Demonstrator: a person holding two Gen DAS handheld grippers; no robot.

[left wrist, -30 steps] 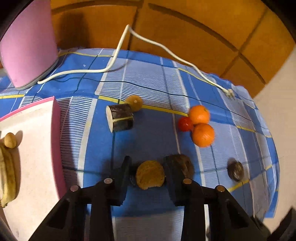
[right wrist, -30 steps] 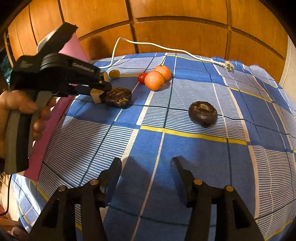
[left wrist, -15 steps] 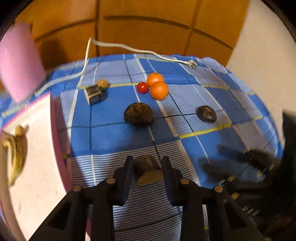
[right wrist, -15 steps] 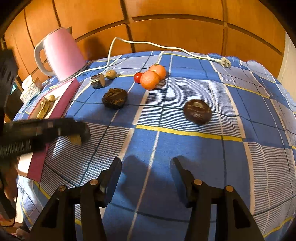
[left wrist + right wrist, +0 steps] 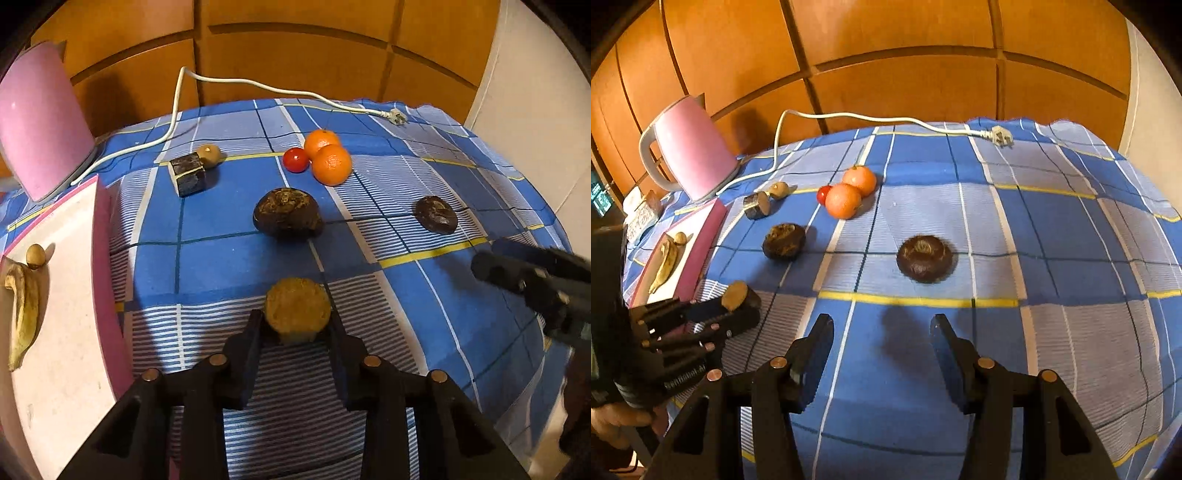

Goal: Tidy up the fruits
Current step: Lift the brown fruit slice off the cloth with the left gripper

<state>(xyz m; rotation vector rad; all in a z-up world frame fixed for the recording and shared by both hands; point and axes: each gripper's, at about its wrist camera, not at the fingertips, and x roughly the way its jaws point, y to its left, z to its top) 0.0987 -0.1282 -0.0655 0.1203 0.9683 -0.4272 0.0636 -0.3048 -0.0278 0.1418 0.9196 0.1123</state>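
My left gripper (image 5: 295,326) is shut on a tan, round-cut fruit piece (image 5: 297,308), held over the striped cloth near the front; its jaws are opening slightly while the pads still press on the piece. The right wrist view shows that left gripper (image 5: 738,302) with the piece (image 5: 735,290) beside the pink-edged board (image 5: 709,229). My right gripper (image 5: 882,332) stands open over bare cloth, short of a dark round fruit (image 5: 924,258). A second dark fruit (image 5: 286,216), two oranges (image 5: 330,164), a red tomato (image 5: 295,159), a cut dark chunk (image 5: 187,173) and a small tan fruit (image 5: 209,154) lie farther back.
The white board (image 5: 66,295) at the left carries a browned banana (image 5: 24,306) and a small round nut (image 5: 36,254). A pink kettle (image 5: 40,122) stands at the back left, its white cord (image 5: 258,86) trailing across the blue checked tablecloth (image 5: 221,258). Wood panelling rises behind.
My left gripper closed on the tan piece beside the dark fruit, then carried it back toward the front edge. The right gripper rose a little and stayed open.
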